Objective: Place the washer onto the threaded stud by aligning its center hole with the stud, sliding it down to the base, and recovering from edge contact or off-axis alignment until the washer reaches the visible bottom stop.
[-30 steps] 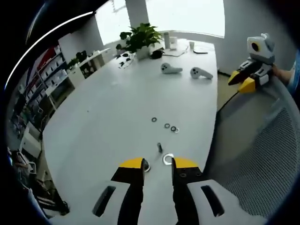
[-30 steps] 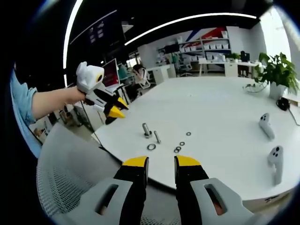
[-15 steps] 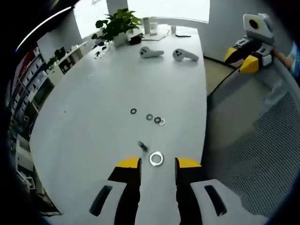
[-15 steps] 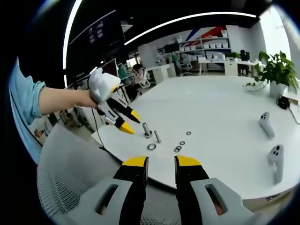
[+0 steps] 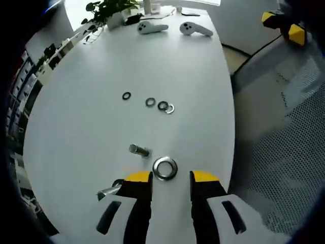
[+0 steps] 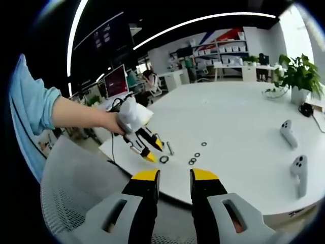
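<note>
Shiny metal washer (image 5: pixel 165 168) and stud (image 5: pixel 138 150) lie on a smooth matt white table (image 5: pixel 101 127).

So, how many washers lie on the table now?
5: one large washer just ahead of the left hand-held gripper; farther off a row, one, one, then two touching. Others may be hidden.

Open bench around the washer, clutter only close in and far off

The left tongs (image 5: pixel 171 176) stand parted over the white bench (image 5: pixel 81 117), with the large washer (image 5: pixel 165 168) lying just ahead of the gap. The stud (image 5: pixel 138 150) lies just left and beyond it, and a metal piece (image 5: pixel 108 191) sits beside the left tip. Farther off, a row of small washers (image 5: pixel 150 102) crosses the middle; bare surface lies between. Two controllers (image 5: pixel 172 27) and a plant (image 5: pixel 107 8) occupy the far end.
</note>
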{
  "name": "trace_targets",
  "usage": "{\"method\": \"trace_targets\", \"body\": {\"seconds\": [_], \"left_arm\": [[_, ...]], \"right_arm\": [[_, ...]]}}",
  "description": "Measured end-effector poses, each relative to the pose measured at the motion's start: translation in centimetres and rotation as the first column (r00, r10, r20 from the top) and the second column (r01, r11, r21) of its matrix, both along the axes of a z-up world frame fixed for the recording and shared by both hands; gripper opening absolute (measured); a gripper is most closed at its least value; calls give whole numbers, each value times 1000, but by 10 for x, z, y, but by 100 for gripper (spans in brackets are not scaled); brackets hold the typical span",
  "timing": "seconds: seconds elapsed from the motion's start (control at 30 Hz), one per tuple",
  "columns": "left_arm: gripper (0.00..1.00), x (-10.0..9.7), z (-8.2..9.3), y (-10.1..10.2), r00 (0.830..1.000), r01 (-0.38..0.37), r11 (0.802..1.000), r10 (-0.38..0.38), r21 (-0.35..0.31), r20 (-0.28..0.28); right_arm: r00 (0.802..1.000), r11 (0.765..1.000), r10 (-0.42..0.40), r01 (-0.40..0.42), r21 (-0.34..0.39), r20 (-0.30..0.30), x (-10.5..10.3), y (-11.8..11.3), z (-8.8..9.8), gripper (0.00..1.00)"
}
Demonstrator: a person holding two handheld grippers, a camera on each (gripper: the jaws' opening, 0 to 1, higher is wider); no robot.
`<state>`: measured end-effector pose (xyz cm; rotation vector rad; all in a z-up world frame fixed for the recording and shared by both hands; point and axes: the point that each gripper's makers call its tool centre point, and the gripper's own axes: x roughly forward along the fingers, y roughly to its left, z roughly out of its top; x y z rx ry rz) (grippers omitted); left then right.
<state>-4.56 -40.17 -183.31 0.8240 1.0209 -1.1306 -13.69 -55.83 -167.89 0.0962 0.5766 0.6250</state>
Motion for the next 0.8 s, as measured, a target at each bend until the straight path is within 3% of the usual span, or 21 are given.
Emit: {"method": "trace_targets", "body": {"seconds": [0.43, 0.8], "left_arm": [[30, -1, -15, 2, 999, 26, 999, -25, 33, -34], [30, 3, -17, 4, 1000, 7, 1000, -6, 24, -20]], "right_arm": [[1000, 1000, -16, 16, 12, 3, 1, -1, 1, 27], [1000, 1000, 0, 0, -4, -4, 0, 0, -1, 27]]}}
